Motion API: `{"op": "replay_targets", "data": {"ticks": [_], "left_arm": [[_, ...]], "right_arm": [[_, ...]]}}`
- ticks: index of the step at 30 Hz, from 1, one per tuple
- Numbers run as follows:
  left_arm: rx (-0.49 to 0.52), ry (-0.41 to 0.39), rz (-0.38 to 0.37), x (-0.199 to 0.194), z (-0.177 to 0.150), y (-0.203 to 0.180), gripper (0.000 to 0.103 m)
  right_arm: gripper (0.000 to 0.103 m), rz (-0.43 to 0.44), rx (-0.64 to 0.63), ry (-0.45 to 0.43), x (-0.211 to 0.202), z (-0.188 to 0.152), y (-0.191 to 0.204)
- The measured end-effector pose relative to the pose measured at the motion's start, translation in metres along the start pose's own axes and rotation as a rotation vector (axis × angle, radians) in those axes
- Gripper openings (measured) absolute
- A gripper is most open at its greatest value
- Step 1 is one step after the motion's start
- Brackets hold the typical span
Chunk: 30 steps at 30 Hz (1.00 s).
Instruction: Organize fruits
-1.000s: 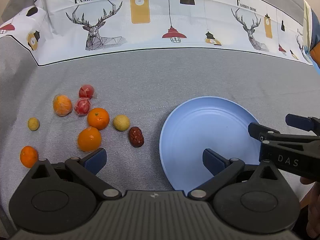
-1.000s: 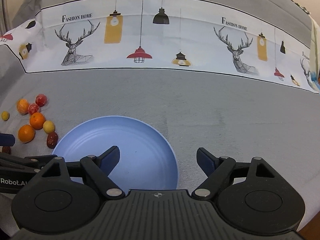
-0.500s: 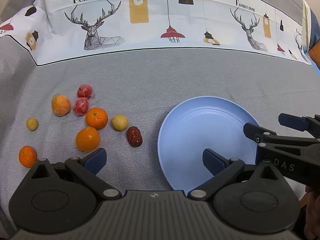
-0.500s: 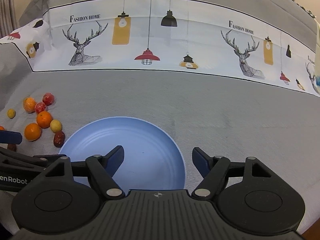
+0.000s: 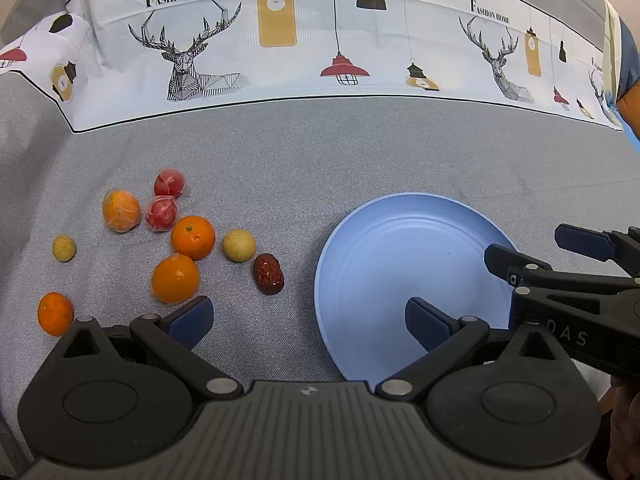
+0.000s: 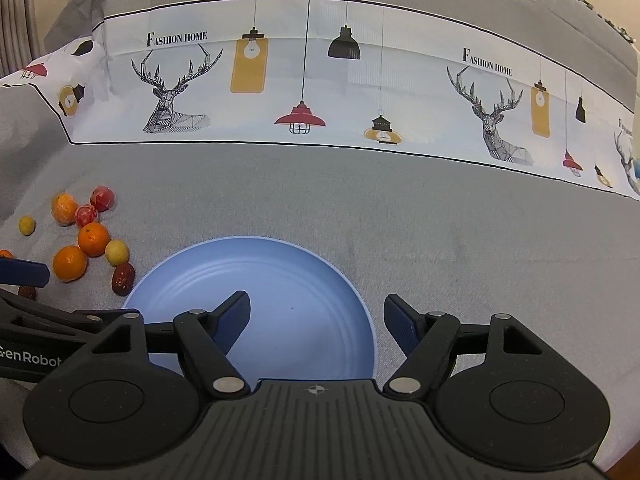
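Grey woven cloth covers the tabletop. We see the round pale-blue plastic plate empty, with the loose fruits clustered at its 9 o'clock, well apart from it. We hold the left claw spread and empty, nearest the fruit. The right claw is likewise spread, over the plate's rim, probably to steady it.

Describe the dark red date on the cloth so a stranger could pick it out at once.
Start at the blue plate on the grey tablecloth, then look to the fruit cluster on its left. The date is the piece nearest the plate's rim, just below a pale yellow ball. It alone is dark brownish-red, oval and wrinkled; its neighbours are round.
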State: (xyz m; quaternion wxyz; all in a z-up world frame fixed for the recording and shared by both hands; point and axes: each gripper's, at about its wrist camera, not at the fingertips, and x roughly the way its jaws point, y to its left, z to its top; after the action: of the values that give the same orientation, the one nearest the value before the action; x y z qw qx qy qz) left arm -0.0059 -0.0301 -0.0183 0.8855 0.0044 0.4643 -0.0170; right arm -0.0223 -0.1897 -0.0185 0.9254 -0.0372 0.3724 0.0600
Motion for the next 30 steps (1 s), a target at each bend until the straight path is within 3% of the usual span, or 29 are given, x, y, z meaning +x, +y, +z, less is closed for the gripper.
{"op": "replay_targets", "data": {"ticks": [19, 23, 26, 27, 28, 30], "left_arm": [[0.032, -0.022, 0.006, -0.007, -0.001, -0.003, 0.102], [0.047, -0.044, 0.002, -0.014, -0.002, 0.000, 0.085], [0.053, -0.057, -0.023, -0.021, -0.001, 0.005, 0.058], [0.060, -0.067, -0.031, -0.024, 0.000, 0.007, 0.043], [0.068, -0.074, -0.036, -0.027, 0.003, 0.008, 0.034], [0.087, -0.093, -0.054, -0.036, 0.012, 0.015, 0.025]], "right_arm": [[0.076, -0.027, 0.036, -0.020, -0.001, 0.005, -0.002], [0.075, -0.026, 0.041, -0.050, -0.005, 0.009, 0.002], [0.070, -0.020, 0.059, -0.072, -0.008, 0.013, 0.003], [0.069, -0.018, 0.065, -0.078, -0.009, 0.014, 0.003], [0.064, -0.016, 0.071, -0.083, -0.009, 0.016, 0.003], [0.057, -0.009, 0.086, -0.097, -0.011, 0.018, 0.003]]}}
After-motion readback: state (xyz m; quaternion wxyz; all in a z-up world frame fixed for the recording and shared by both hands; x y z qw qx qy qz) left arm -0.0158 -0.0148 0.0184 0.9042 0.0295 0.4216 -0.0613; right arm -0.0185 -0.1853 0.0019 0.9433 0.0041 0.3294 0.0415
